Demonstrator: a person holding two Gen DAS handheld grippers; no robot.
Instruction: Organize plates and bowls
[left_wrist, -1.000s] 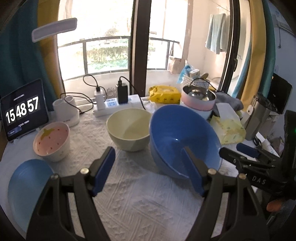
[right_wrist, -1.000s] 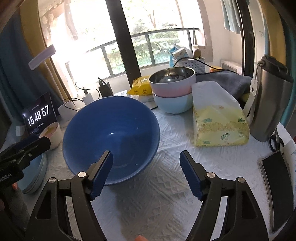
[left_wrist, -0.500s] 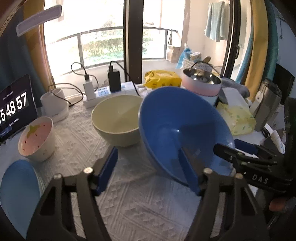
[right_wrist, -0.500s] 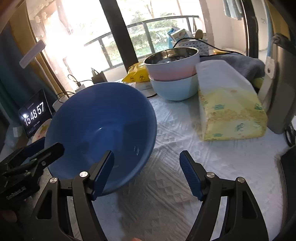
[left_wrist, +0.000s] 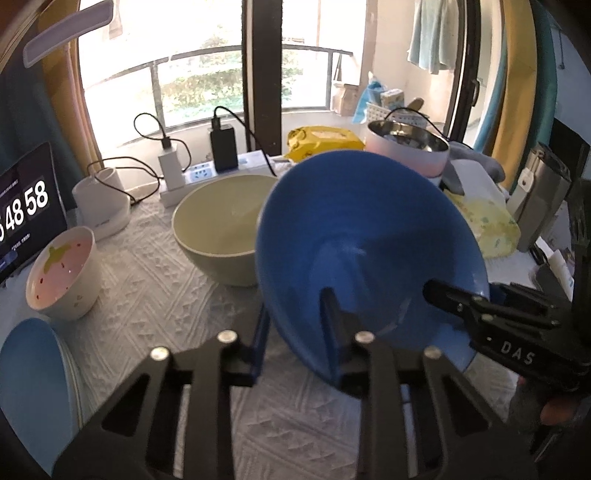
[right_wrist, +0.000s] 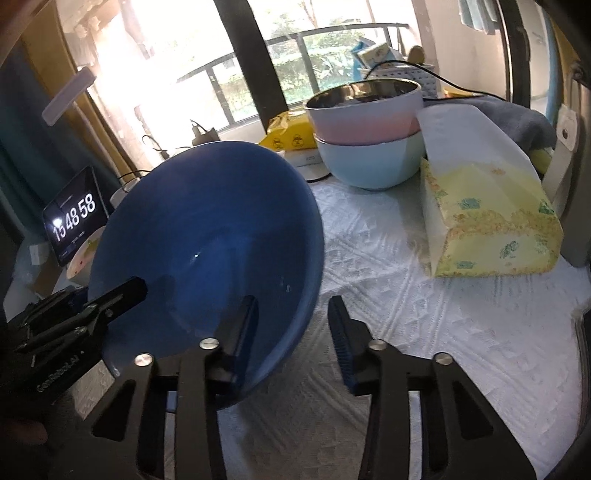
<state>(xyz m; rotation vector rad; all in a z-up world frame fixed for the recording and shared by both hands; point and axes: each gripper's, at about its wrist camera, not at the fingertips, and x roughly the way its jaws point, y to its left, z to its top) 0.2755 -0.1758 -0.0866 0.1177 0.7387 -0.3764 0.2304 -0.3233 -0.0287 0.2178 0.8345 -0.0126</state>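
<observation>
Blue bowl (left_wrist: 369, 236) tilted on white tablecloth (right_wrist: 424, 295), beside cream bowl (left_wrist: 218, 229). Left gripper (left_wrist: 295, 343) and right gripper (right_wrist: 291, 332) jaws just closing, each narrow and straddling its rim; contact unclear

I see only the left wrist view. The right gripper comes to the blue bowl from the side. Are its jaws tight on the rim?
Observer: Not yet. The jaws of the right gripper have just been closing with the rim of the blue bowl between them, but cloth shows between the outer finger and the wall.
Operator: What does the pink bowl stand in?
Observer: The pink bowl is nested in a pale blue bowl.
</observation>
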